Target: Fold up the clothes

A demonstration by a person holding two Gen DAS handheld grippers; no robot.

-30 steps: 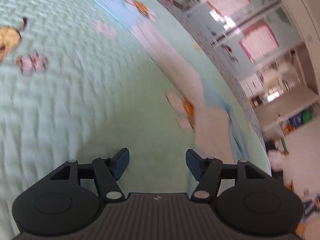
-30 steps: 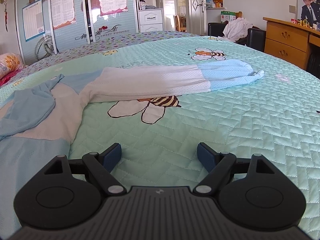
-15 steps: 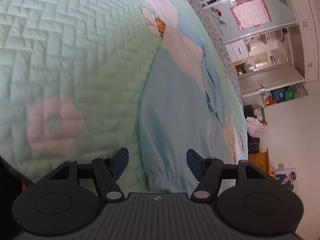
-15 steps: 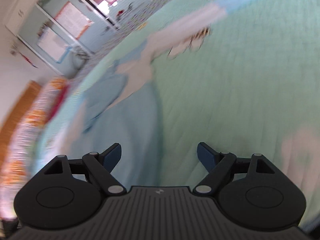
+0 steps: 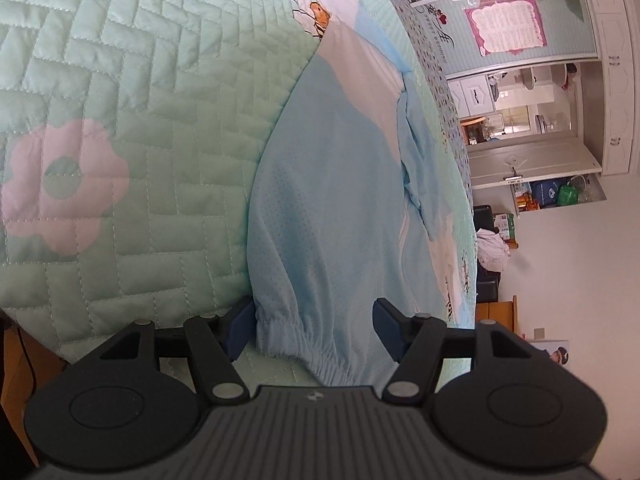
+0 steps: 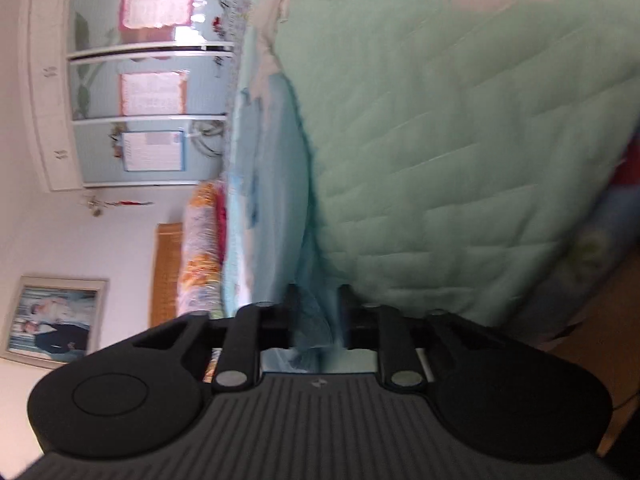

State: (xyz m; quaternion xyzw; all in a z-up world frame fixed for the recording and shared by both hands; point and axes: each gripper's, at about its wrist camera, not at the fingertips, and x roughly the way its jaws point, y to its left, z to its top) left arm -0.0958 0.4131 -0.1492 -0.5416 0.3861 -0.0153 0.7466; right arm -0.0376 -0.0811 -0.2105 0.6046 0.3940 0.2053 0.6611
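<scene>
Bedspread (image 5: 140, 100): left gripper (image 5: 314, 330) gapes astride jacket (image 5: 332, 200) hem; blurry right gripper (image 6: 316, 316) closing, seemingly gripping it.

green quilted bed (image 5: 152, 92), blue garment (image 5: 332, 184) on it

Bed: quilt (image 5: 152, 92), mint green, herringbone stitch
Far wall: wardrobe (image 5: 516, 12), posters on its doors
Wall: white, framed photo (image 6: 56, 322)

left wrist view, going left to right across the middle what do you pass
pink flower on the green quilt → blue garment → open door
</scene>
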